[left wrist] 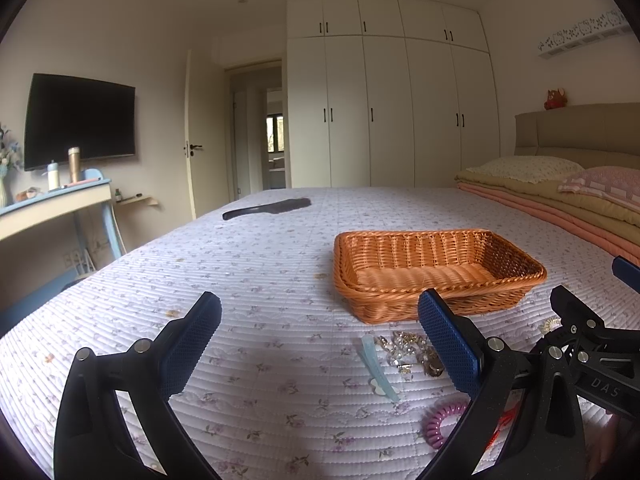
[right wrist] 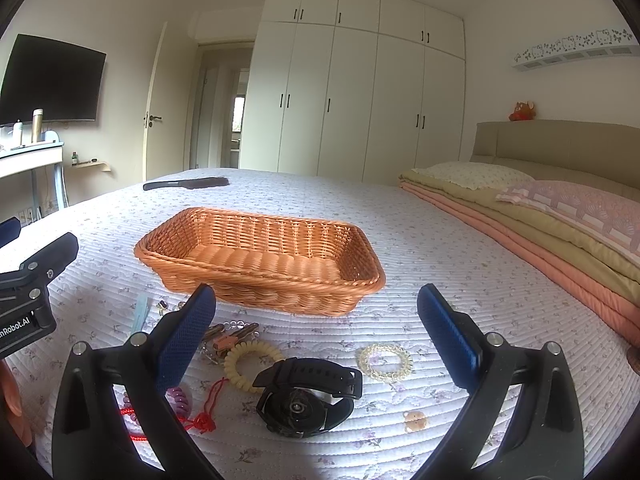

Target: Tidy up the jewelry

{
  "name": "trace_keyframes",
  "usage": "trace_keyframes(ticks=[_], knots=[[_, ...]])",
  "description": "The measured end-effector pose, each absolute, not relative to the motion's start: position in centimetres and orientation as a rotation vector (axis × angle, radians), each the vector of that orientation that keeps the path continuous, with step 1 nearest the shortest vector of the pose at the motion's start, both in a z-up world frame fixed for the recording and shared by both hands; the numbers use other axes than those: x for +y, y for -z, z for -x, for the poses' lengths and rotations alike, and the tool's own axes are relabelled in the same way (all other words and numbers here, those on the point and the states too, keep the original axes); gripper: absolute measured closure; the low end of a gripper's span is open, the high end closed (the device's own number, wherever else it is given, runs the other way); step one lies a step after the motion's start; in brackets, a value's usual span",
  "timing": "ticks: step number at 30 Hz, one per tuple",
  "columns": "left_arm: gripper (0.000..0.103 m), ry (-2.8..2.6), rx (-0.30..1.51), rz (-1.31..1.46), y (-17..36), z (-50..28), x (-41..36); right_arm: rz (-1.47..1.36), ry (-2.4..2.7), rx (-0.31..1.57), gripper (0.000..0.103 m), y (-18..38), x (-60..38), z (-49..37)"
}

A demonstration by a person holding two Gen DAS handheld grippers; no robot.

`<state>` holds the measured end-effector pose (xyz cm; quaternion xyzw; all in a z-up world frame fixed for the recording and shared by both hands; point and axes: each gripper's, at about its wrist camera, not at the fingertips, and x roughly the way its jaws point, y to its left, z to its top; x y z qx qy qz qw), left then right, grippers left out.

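The right gripper (left wrist: 600, 292) body reads "DAS"; the left gripper (right wrist: 24, 240) body reads "nRobot.AI".

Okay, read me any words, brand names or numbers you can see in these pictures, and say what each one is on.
"DAS", white letters on the black body of the right gripper, seen from the left wrist view.
"nRobot.AI", white letters on the black body of the left gripper, cut off at the frame edge.
The watch shows no readable text.

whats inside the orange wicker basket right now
Nothing visible: the orange woven wicker basket shows only its bare ribbed floor. Its near wall hides the front strip of floor in both views, so a small piece there cannot be excluded.
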<state>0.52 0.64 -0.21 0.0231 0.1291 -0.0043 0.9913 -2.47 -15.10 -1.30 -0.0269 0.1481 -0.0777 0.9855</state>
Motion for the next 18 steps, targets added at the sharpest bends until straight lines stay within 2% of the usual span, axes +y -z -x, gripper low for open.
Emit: trace_keyframes(ticks=[18], knots=[[0.007, 0.009, 0.261, -0.047, 0.17, -0.54, 0.62, 0.056, 0.155, 0.299, 0.007, 1.37, -15.02, 2.40]])
